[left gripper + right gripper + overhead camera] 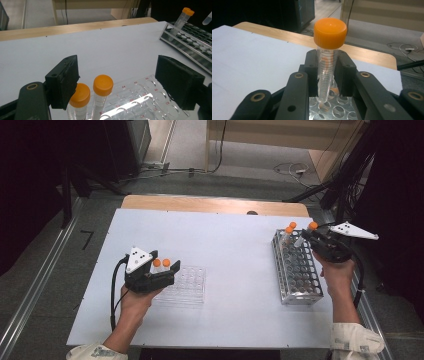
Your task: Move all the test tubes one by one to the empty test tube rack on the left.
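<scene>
The right claw [329, 72] is clamped on an orange-capped tube [327, 67], both jaws pressed against its clear, graduated wall just under the cap. The tube's pointed tip hangs just above the holes of the metal rack [298, 270], though the claw's own arms hide how far clear it is. In the high view the tube [306, 234] tilts over the rack's far end, beside two other capped tubes [289, 230] standing in that rack, their lower halves lost among the holes.

The left claw [120, 82] stands wide apart, gripping nothing, over the near-left corner of a clear plastic rack [147, 97] on the white worktop [225, 240]. Two orange-capped tubes [96, 100] stand there, one just beside the left jaw; whether they touch is unclear. Their bottoms are cut off by the frame edge.
</scene>
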`<state>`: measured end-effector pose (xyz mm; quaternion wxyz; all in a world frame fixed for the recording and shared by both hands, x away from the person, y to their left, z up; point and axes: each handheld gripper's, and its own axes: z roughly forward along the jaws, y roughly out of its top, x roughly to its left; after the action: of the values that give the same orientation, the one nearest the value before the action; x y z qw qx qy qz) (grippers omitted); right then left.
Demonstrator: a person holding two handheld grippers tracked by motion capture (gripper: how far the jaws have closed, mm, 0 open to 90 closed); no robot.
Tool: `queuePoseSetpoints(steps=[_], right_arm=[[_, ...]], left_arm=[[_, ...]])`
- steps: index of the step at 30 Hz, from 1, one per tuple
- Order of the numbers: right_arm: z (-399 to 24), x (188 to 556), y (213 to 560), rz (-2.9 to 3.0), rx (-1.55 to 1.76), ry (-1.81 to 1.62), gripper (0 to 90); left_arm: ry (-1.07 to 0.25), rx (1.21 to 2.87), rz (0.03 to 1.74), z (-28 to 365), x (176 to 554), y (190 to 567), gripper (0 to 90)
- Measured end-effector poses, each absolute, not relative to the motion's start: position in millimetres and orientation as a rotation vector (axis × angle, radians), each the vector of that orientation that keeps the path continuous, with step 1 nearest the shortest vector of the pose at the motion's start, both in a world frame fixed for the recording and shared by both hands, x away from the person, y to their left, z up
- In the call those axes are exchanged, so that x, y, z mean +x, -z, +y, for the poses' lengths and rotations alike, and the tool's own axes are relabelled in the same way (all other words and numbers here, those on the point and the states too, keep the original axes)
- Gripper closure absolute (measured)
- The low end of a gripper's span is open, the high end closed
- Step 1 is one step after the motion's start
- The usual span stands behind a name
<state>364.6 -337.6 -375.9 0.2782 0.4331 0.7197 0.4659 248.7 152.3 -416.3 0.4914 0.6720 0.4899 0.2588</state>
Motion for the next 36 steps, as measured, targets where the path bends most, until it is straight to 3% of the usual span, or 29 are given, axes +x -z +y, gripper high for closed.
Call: queuePoseSetpoints(steps=[36], right_arm=[[-249.6,323.6,383.1,2.165,0.941,-1.340,71.6]], left_arm=[[-0.610,1.653,1.147,143.0,245.7,416.0,17.4]])
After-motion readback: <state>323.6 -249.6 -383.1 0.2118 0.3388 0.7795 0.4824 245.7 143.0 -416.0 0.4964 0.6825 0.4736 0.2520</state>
